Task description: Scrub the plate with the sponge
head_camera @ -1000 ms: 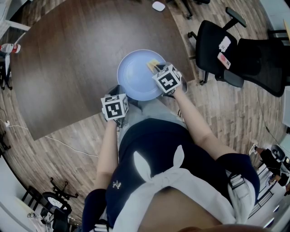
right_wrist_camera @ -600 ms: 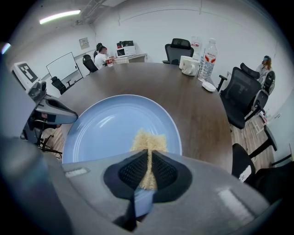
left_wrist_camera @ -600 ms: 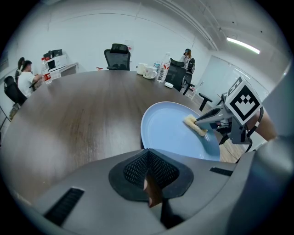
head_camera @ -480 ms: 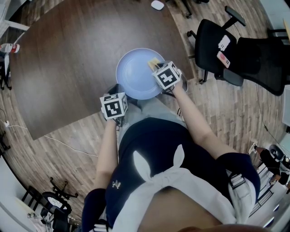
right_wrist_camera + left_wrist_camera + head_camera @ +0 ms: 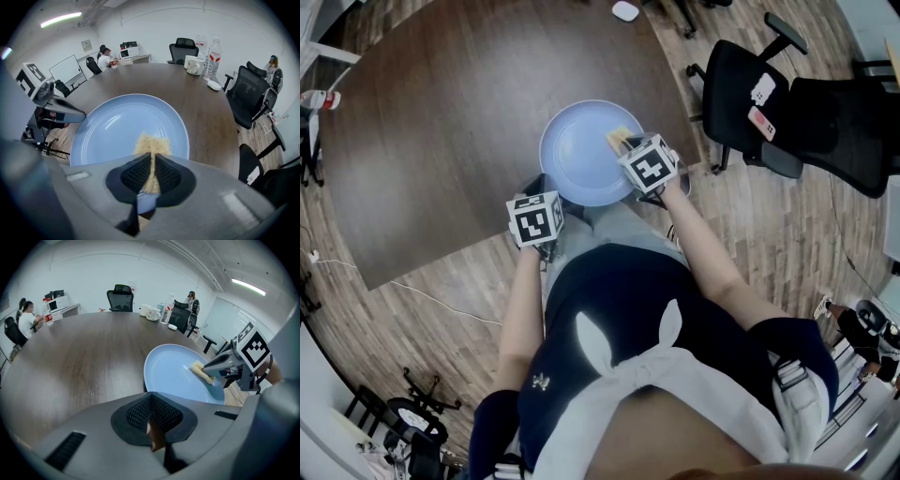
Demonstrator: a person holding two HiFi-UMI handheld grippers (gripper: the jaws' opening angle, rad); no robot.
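Tabletop (image 5: 441,112) lies open from 8 to 12 o'clock of my plate (image 5: 572,150); 1 office chair (image 5: 750,98) crowds 3 o'clock.

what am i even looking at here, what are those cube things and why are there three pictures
There is no robot: a person holds a two-jaw gripper in each hand, and the marker cubes are part of those grippers. The head view comes from a camera on the person's head, looking down. The other two views come from cameras riding on each gripper, looking along its jaws. On the brown table lies a light blue plate. The right gripper is shut on a yellow sponge resting on the plate. The left gripper is shut and empty, near the plate's rim.
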